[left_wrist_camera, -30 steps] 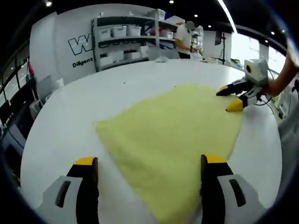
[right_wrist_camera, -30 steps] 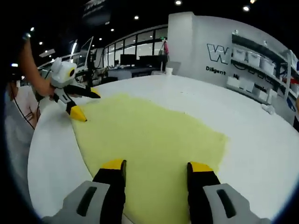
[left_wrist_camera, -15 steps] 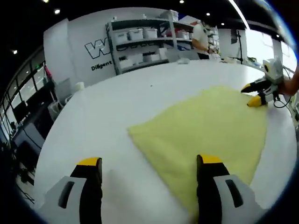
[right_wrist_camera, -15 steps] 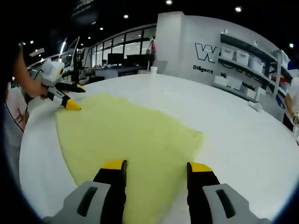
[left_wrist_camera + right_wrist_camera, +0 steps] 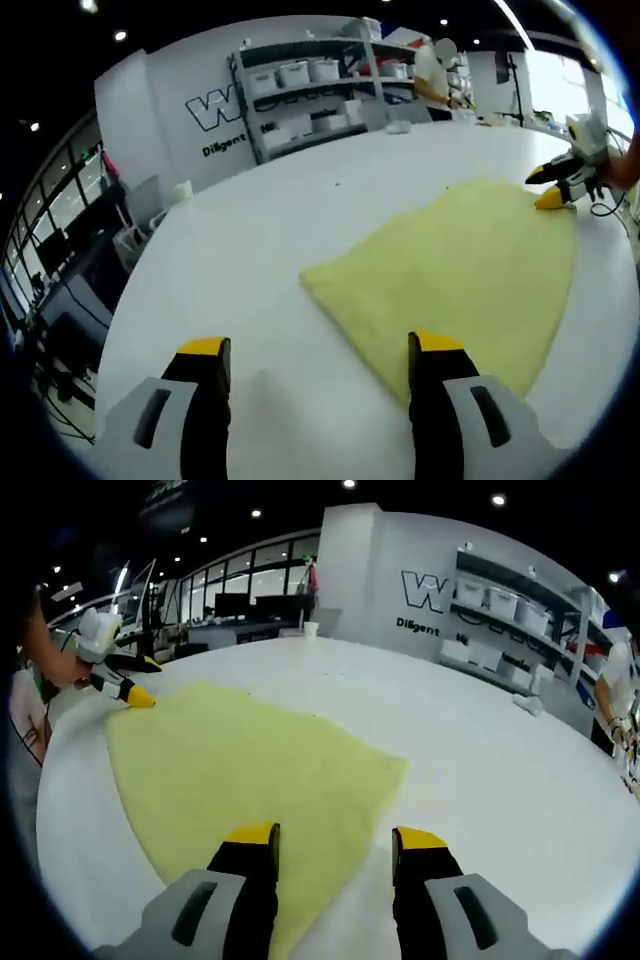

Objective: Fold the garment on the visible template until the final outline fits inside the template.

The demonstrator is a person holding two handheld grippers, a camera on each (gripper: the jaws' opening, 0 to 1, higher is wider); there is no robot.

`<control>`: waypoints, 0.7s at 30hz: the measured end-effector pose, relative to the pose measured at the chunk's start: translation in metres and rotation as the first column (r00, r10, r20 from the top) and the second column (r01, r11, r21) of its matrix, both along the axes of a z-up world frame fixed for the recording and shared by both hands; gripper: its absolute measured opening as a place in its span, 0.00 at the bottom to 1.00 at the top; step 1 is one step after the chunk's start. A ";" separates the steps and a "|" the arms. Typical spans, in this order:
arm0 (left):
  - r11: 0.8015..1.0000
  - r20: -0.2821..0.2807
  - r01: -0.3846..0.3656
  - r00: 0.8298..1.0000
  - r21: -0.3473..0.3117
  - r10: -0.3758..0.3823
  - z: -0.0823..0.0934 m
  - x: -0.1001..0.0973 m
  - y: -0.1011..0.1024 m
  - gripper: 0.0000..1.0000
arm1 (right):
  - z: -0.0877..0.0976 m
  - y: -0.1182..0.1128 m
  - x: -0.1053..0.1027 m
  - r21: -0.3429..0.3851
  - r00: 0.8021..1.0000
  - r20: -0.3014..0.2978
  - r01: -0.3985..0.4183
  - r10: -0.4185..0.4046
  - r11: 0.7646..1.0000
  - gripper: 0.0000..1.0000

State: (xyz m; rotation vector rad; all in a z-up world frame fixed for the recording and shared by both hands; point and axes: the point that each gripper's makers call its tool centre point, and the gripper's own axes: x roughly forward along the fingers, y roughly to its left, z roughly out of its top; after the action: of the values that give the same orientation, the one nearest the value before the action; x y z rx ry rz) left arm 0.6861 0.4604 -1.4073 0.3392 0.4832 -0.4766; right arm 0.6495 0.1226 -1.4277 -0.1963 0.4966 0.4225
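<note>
In the left gripper view the left gripper (image 5: 315,348) hovers with its yellow-tipped jaws apart and holding nothing, one tip over bare table, the other over the near edge of the yellow cloth (image 5: 465,270). In the right gripper view the right gripper (image 5: 335,835) stands the same way, jaws apart and empty above the cloth's near edge. The cloth lies flat on the white table (image 5: 230,260), spread in one sheet with a corner pointing toward the table's middle; I can make out no template outline on the surface. By my reading the fold is not begun: both grippers sit at opposite ends of the cloth, placed to take an edge. The next move calls for lowering each gripper to pinch a corner or hem, lifting both evenly and carrying that edge across so the layers line up without dragging the sheet off its place. Beyond the table, a white wall bears large lettering (image 5: 215,105), with shelving (image 5: 310,85) holding pale bins beside it; a person (image 5: 612,695) stands at the far side near the shelves, and dark ceiling spotlights run above
</note>
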 end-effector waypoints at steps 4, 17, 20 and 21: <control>0.999 -0.016 0.049 0.999 0.008 -0.049 -0.005 -0.019 -0.013 0.70 | 0.000 0.020 -0.017 0.004 0.997 -0.009 -0.076 0.076 0.997 0.42; 0.997 -0.043 0.067 0.997 0.025 -0.066 -0.015 -0.042 0.004 0.76 | -0.011 0.023 -0.058 -0.005 0.985 -0.077 -0.156 0.155 0.988 0.43; 0.999 -0.047 0.044 0.998 0.028 -0.043 -0.016 -0.044 0.013 0.78 | -0.013 0.014 -0.061 0.004 0.985 -0.105 -0.137 0.137 0.991 0.47; 0.999 -0.050 0.034 0.998 0.030 -0.033 -0.017 -0.044 0.015 0.78 | -0.012 0.013 -0.061 0.004 0.985 -0.105 -0.134 0.133 0.991 0.48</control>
State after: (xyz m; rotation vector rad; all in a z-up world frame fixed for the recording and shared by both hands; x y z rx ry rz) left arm 0.6418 0.4758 -1.4242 0.3664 0.5345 -0.5115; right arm 0.5882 0.1354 -1.4399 -0.2114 0.5894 0.5653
